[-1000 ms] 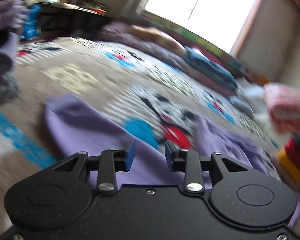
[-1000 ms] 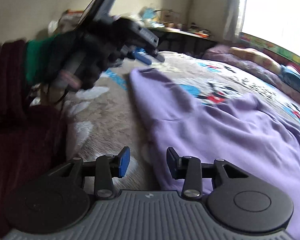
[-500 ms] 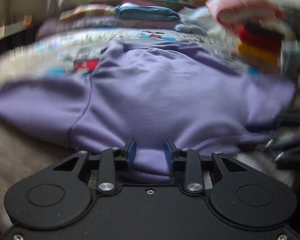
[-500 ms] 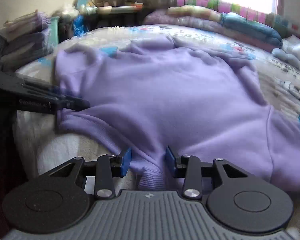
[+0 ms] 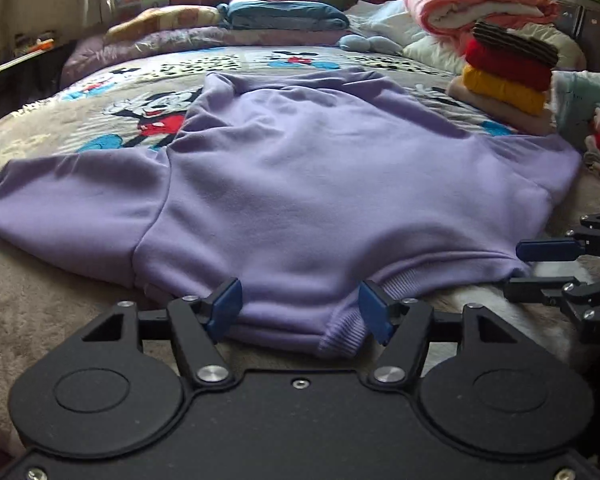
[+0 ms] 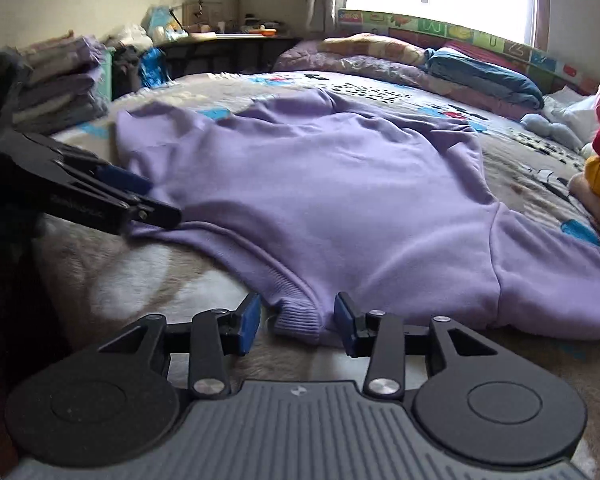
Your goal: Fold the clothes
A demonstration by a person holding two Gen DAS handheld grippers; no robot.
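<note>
A lilac sweatshirt [image 5: 320,168] lies spread flat on the cartoon-print bedspread [image 5: 148,112], sleeves out to both sides, its ribbed hem nearest me. My left gripper [image 5: 300,312] stands open low over the bed, with the hem's left corner between its blue pads [image 5: 226,304]. My right gripper [image 6: 296,320] is open too, its pads on either side of the hem's right corner [image 6: 300,316]. The left wrist view catches the right gripper [image 5: 540,268] at the right edge. In the right wrist view the left gripper [image 6: 140,200] shows side-on at the sweatshirt [image 6: 340,192].
A stack of folded clothes [image 5: 508,72] in black, red and yellow stands on the bed at the right, with a pink quilt [image 5: 480,0] behind. Pillows and blue bedding [image 5: 284,16] line the window side. Another folded pile [image 6: 60,80] and a cluttered desk [image 6: 220,36] are left.
Both grippers swung round and came down to the sweatshirt's near hem. The left gripper's fingers have spread wider around the hem; the right gripper's gap is unchanged.
</note>
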